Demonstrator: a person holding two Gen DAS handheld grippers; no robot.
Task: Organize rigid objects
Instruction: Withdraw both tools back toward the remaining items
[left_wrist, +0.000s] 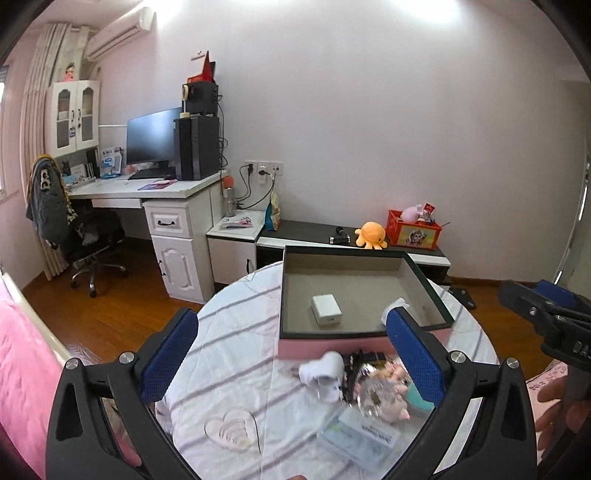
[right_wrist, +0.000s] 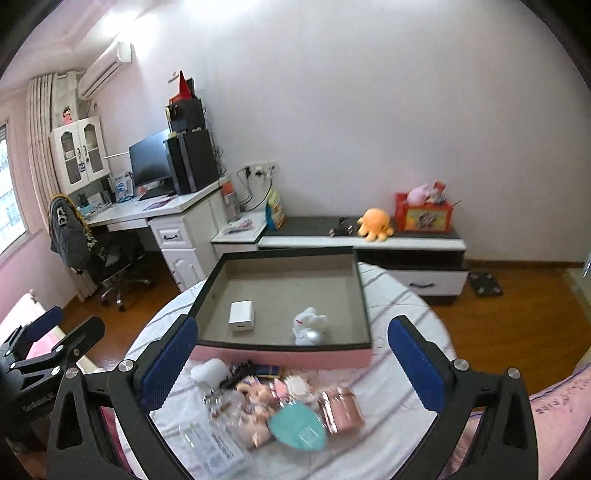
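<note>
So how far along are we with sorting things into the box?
Done: a white charger and a white rabbit figure lie inside the box. In hand: nothing; the left gripper and right gripper are both open and empty. Left: the pile in front of the box, including a white case, a teal pouch, a pink packet and small dolls.

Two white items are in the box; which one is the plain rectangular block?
The white charger block, toward the box's left side; the white rabbit figure to its right is rounded, with ears.
</note>
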